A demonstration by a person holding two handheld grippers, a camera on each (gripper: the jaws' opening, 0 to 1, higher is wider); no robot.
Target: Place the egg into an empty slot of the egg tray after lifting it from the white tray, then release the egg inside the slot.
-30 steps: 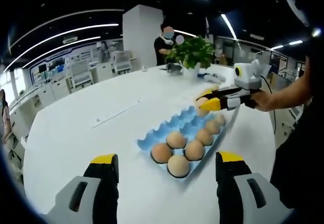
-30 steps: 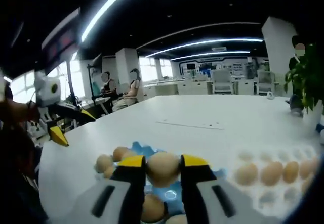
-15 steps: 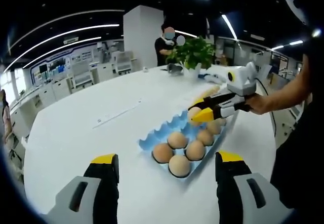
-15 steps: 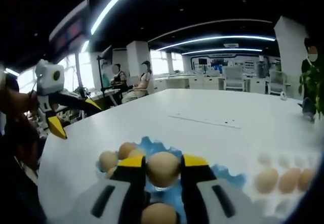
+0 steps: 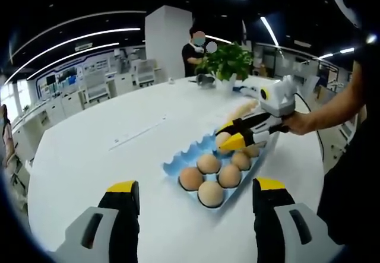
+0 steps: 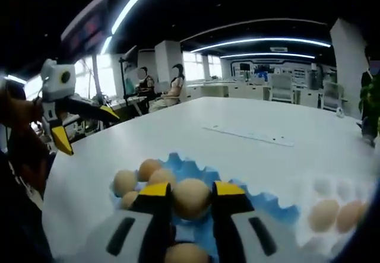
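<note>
A blue egg tray (image 5: pixel 184 159) lies on the white table and holds several brown eggs. My right gripper (image 5: pixel 228 137) hangs over the tray's middle, shut on a brown egg (image 5: pixel 222 139). In the right gripper view that egg (image 6: pixel 191 198) sits clamped between the yellow-tipped fingers of the right gripper (image 6: pixel 191 193), just above the blue tray (image 6: pixel 270 205). The white tray (image 6: pixel 350 199) with a few eggs lies at the right. My left gripper (image 5: pixel 196 187) stands open near the table's front edge, short of the tray, and it appears again as the left gripper (image 6: pixel 83 127) at the left.
A potted green plant (image 5: pixel 225 62) stands at the far side of the table, with a person (image 5: pixel 193 52) behind it. A thin strip (image 5: pixel 136 133) lies on the table left of the tray. A person's forearm (image 5: pixel 329 113) reaches in from the right.
My right gripper has carried the egg leftwards and lower, from the tray's far end to over its middle. The left gripper has stayed put.
</note>
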